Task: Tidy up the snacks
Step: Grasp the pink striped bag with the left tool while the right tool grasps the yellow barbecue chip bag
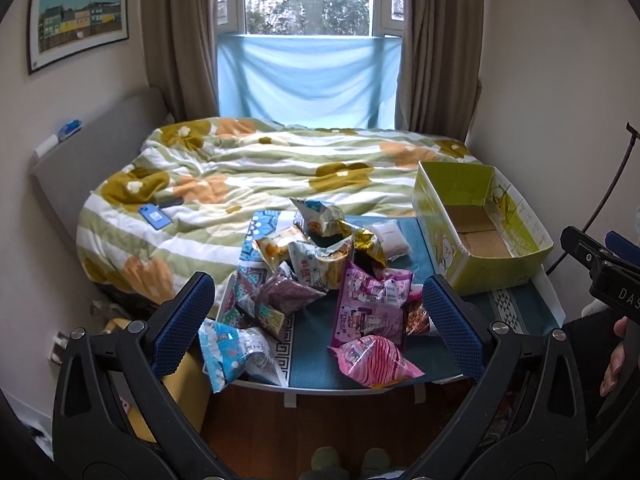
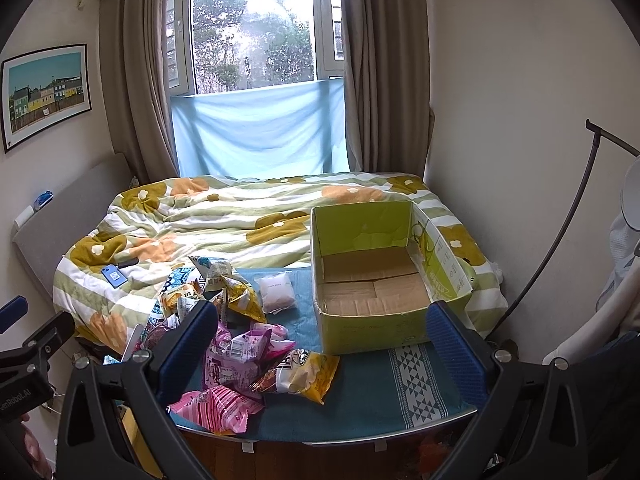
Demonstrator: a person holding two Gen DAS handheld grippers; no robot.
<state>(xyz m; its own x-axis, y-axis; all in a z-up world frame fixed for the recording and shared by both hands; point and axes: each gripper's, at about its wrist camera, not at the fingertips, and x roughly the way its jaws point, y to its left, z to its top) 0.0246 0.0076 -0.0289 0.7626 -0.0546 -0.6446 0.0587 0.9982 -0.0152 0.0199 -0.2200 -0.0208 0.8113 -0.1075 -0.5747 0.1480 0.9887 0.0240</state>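
With both the left gripper (image 1: 318, 320) and right gripper (image 2: 322, 340) spread wide and empty above the tabletop (image 2: 360, 408), pinch one snack packet (image 2: 298, 374) off the heap's edge and drop it into the empty green cardboard box (image 2: 452, 270).

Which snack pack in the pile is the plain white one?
The white pouch lying flat at the far edge of the pile, closest to the green cardboard box. Every other snack bag is colourfully printed: pink, purple, blue or gold.
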